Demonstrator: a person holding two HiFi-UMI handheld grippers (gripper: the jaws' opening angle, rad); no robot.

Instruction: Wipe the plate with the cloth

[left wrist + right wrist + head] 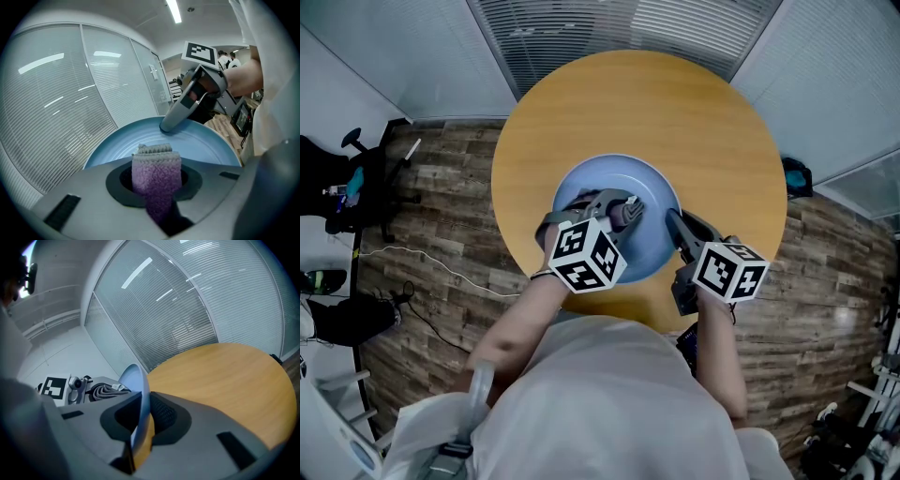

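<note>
Currently I see a round wooden table (675,122) on a plank floor (459,187), with slatted blinds (628,28) behind the glass walls beyond it and a white cable (441,269) trailing over the floor at the left. Over the near part of the table is the one dish, a blue plate (609,178), with the folded purple-grey cloth (157,164) at the middle of its face. My left gripper (157,183) has its jaws clamped tight on that cloth, while my right gripper (139,420) pinches the plate's near right rim, edge-on between its pads.
</note>
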